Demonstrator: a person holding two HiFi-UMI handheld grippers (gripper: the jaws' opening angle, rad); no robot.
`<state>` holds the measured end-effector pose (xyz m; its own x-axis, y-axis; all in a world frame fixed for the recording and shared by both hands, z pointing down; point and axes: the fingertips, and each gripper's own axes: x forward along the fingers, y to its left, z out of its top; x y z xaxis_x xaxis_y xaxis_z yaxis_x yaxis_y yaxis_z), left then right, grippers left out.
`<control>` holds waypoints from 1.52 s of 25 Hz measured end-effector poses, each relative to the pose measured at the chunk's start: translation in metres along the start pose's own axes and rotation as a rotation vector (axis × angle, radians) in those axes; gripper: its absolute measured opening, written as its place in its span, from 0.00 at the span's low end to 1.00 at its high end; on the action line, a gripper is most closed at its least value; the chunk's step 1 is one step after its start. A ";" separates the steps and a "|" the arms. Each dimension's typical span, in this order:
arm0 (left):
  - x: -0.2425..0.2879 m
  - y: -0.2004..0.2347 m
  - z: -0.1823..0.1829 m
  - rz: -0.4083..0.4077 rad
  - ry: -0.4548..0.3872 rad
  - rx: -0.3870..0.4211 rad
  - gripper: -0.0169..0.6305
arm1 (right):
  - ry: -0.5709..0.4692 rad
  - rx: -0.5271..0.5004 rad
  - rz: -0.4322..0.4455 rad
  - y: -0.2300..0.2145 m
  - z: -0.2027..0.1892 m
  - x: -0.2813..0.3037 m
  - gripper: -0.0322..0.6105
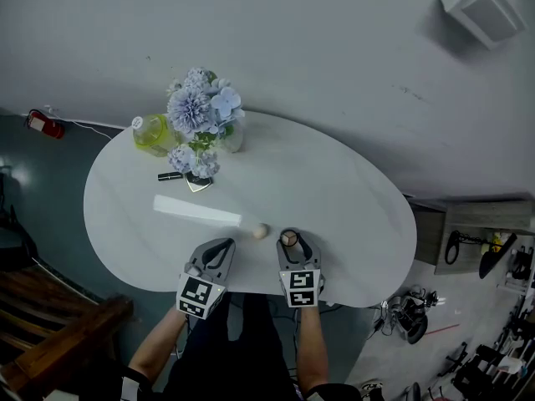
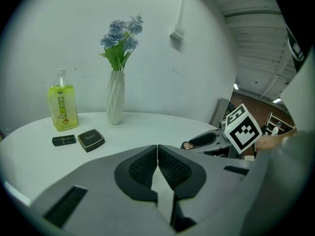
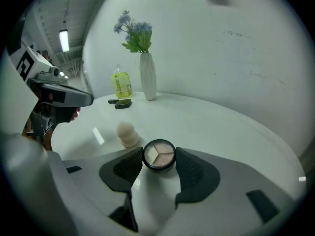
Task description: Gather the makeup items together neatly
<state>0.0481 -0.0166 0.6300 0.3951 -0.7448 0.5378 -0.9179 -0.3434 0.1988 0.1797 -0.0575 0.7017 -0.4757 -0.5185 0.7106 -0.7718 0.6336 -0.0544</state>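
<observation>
Right gripper (image 3: 159, 153), seemingly tight on eyeshadow pot (image 3: 159, 157), base hidden.

We see the right gripper (image 3: 159, 153) with its two jaws pressed on the sides of a small round eyeshadow pot (image 3: 159, 157), whose top shows three pale shades. Just beyond the pot and a little to the left, a beige makeup sponge (image 3: 127, 133) stands on the white table (image 3: 236, 132). Near the far edge we find a black compact (image 3: 123, 103) beside a black lipstick (image 3: 112, 102), a yellow-green bottle (image 3: 121, 85) and a white vase (image 3: 147, 77) with blue flowers (image 3: 135, 31). At the left side the left gripper (image 3: 84, 99) hangs above the table.
</observation>
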 end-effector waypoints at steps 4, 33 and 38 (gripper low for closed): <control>0.003 0.001 -0.009 0.012 0.014 -0.013 0.06 | 0.008 0.003 0.010 -0.003 -0.006 0.008 0.41; -0.010 0.006 0.018 0.054 -0.039 -0.003 0.06 | -0.085 -0.017 0.005 -0.010 0.025 -0.018 0.41; -0.027 0.001 0.046 0.057 -0.092 0.026 0.06 | -0.170 -0.032 -0.004 -0.004 0.058 -0.049 0.41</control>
<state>0.0385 -0.0232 0.5784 0.3454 -0.8124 0.4697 -0.9381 -0.3132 0.1481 0.1812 -0.0677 0.6265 -0.5389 -0.6091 0.5818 -0.7615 0.6475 -0.0275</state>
